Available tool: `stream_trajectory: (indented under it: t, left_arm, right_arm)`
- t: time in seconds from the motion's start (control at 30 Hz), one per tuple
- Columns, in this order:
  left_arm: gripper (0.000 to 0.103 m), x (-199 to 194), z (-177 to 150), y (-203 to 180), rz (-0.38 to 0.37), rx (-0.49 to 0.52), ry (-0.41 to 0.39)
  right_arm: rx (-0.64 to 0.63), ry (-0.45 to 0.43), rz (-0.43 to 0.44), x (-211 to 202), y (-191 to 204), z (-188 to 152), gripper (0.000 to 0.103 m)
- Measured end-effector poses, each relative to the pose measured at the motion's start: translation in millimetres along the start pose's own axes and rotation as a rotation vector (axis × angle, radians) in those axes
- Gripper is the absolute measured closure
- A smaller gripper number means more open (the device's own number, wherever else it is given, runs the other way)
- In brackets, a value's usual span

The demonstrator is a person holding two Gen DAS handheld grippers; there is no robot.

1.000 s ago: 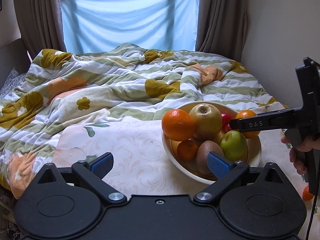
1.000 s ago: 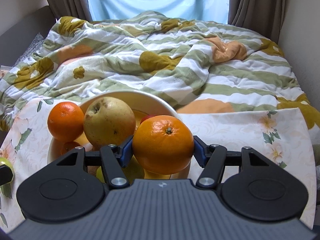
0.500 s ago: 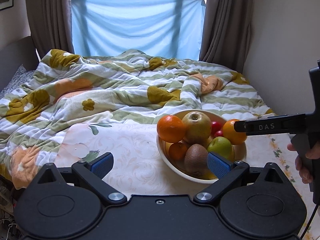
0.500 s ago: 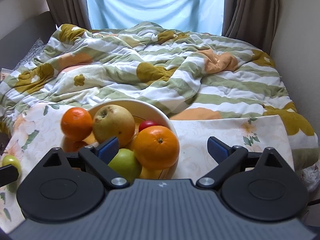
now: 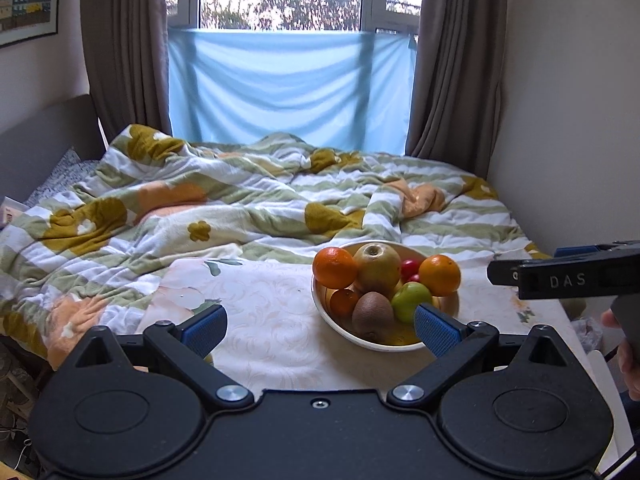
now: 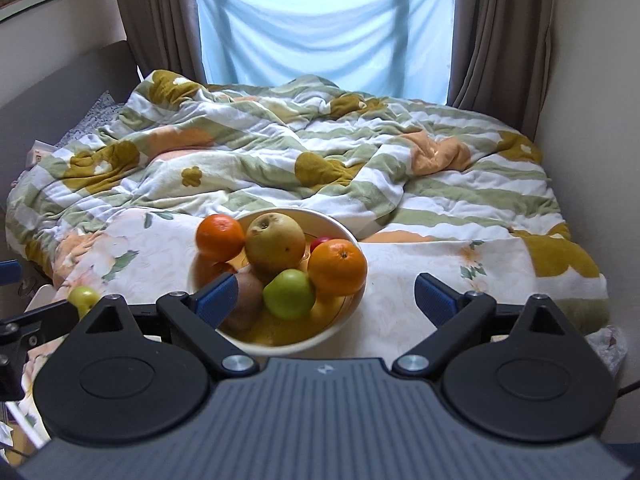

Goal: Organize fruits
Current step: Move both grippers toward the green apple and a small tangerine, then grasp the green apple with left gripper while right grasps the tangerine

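Bowl (image 6: 344, 236) at frame centre heaped with oranges (image 6: 337, 267), pear (image 6: 275, 243), green apple (image 6: 289, 294), kiwi (image 6: 246, 304) half hidden, red fruit (image 6: 320, 242) barely showing, left gripper (image 5: 318, 326) and right gripper (image 6: 325, 297) jaws wide, empty.

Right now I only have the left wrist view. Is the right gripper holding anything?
Observer: No. In the right wrist view the right gripper is wide open with nothing between its fingers. The bowl sits beyond them.
Operator: Any fruit outside the bowl?
Observer: One. A small green fruit lies near the table's left edge, left of the bowl and close beside the left gripper.
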State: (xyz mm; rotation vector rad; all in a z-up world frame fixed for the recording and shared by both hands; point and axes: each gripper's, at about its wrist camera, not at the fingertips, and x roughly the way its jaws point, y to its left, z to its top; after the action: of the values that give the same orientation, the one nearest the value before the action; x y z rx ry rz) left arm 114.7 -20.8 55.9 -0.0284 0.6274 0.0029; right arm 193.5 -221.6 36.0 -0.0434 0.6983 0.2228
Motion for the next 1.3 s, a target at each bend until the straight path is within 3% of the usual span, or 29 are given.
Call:
stream_trajectory:
  t: [0.27, 0.43, 0.8, 1.07, 1.3]
  left_arm:
    - [0.000, -34, -19, 2, 0.051, 0.006, -0.018]
    - [0.000, -31, -35, 19, 0.106, 0.004, 0.023]
    - [0.000, 21, -61, 84, 0.180, -0.024, 0.085]
    - [0.000, 72, -61, 110, 0.157, -0.001, 0.106]
    - [0.002, 114, -64, 122, 0.137, -0.005, 0.156]
  right_arm:
    - [-0.001, -0.018, -0.001, -52, -4, -23, 0.000]
    - [-0.012, -0.008, -0.018, -66, -12, -41, 0.000]
    - [0.061, 0.041, -0.100, -43, -33, -102, 0.000]
    - [0.160, 0.052, -0.195, -24, -49, -141, 0.000]
    - [0.183, 0.074, -0.259, -9, -55, -154, 0.000]
